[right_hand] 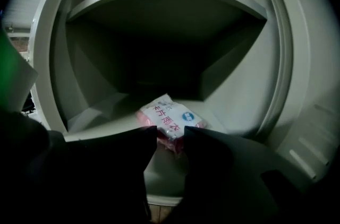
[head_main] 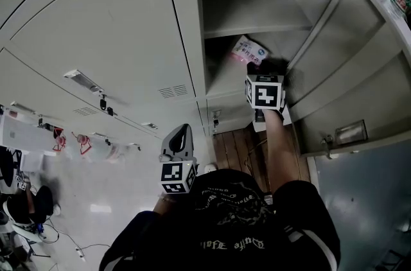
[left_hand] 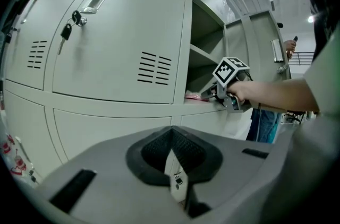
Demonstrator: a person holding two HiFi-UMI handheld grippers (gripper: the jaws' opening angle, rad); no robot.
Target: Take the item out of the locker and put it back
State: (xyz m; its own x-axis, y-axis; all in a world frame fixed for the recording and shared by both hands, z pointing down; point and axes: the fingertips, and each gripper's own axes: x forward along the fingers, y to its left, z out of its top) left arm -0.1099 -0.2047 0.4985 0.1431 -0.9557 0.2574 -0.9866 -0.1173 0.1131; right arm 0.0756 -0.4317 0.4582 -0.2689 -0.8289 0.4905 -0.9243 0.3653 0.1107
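Note:
A pink and white packet (head_main: 247,51) (right_hand: 171,119) lies flat on the floor of the open locker compartment (head_main: 226,76). In the left gripper view the packet (left_hand: 195,96) shows as a pink edge at the compartment's opening. My right gripper (head_main: 265,68) (right_hand: 170,135) is at the front of that compartment. Its jaws stand apart, and the packet's near end shows in the gap between the tips without being pressed. My left gripper (head_main: 181,135) (left_hand: 172,164) hangs low in front of the closed lockers, jaws together and holding nothing.
The locker door (head_main: 350,90) stands swung open to the right. A shelf (head_main: 257,29) crosses the compartment above the packet. Closed locker doors (head_main: 109,32) are to the left, one with keys (left_hand: 66,32) hanging in its lock. A person in jeans (left_hand: 265,119) stands beyond the lockers.

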